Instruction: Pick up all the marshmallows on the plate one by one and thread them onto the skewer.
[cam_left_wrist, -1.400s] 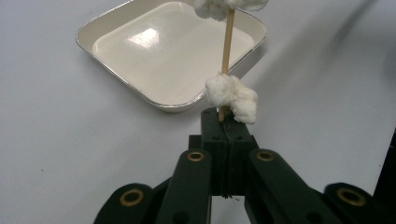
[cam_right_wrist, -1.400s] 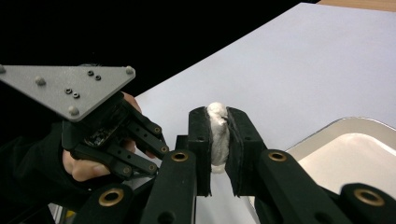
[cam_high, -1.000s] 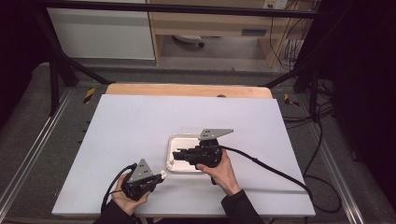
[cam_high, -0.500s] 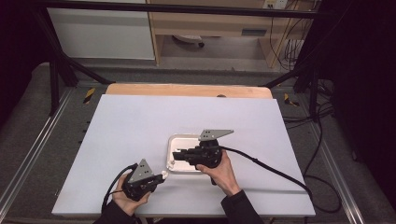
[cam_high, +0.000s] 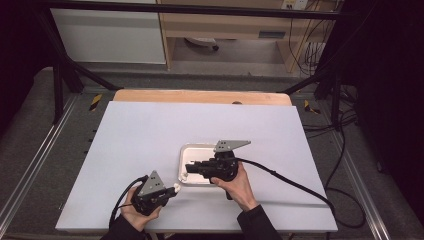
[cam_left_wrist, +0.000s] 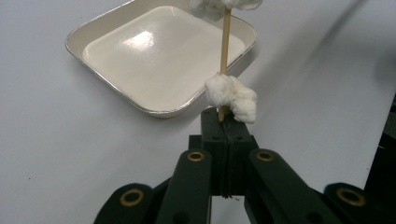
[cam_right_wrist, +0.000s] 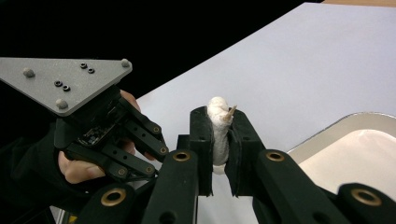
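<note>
White counter (cam_high: 150, 145) carries a shallow cream square tray (cam_high: 187, 152) beside both grippers. From the left gripper (cam_left_wrist: 223, 122), closed fingers pinch a thin wooden skewer (cam_left_wrist: 226, 42) threaded with white cotton lumps (cam_left_wrist: 232, 95). From the right gripper (cam_right_wrist: 219, 135), fingers clamp the skewer's top lump (cam_right_wrist: 217, 126).

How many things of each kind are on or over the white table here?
Trays: 1
Wooden skewers: 1
White lumps on the skewer: 2, one by the left gripper, one in the right gripper
Grippers: 2, left and right
Total: 6
</note>
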